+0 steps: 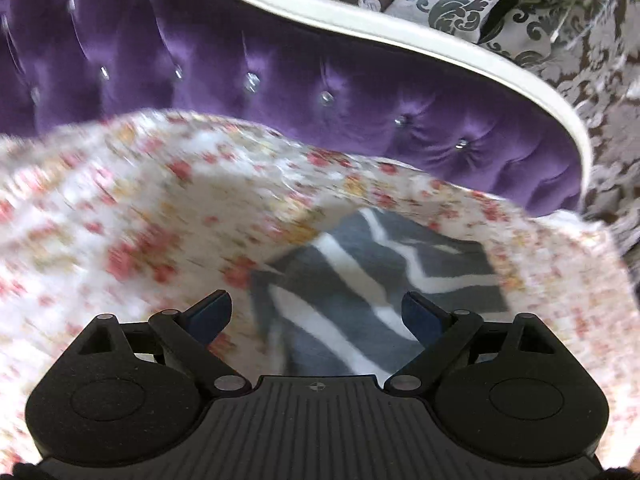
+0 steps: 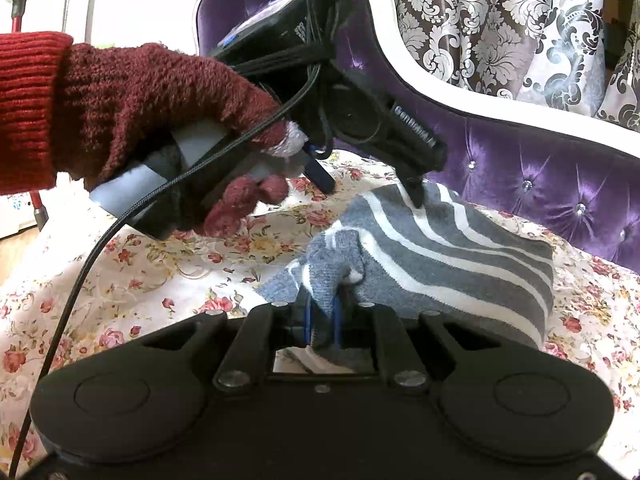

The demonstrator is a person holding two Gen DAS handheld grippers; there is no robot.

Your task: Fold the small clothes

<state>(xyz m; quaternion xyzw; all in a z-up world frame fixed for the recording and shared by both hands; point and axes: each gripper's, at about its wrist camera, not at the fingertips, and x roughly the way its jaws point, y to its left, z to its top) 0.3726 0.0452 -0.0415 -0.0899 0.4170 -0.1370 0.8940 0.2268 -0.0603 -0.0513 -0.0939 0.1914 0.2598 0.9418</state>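
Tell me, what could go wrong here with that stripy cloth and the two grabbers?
The right gripper pinches only a bunched corner of the striped garment, so it might slip free. The left gripper is open, one finger at the far edge; closing there could also catch the floral sheet. Its cable trails across the sheet and might snag.

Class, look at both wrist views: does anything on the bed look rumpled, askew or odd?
Yes. The grey-and-white striped knit garment lies skewed on the floral sheet, its near corner bunched up where the right claw pinches it. The left claw is open above it.
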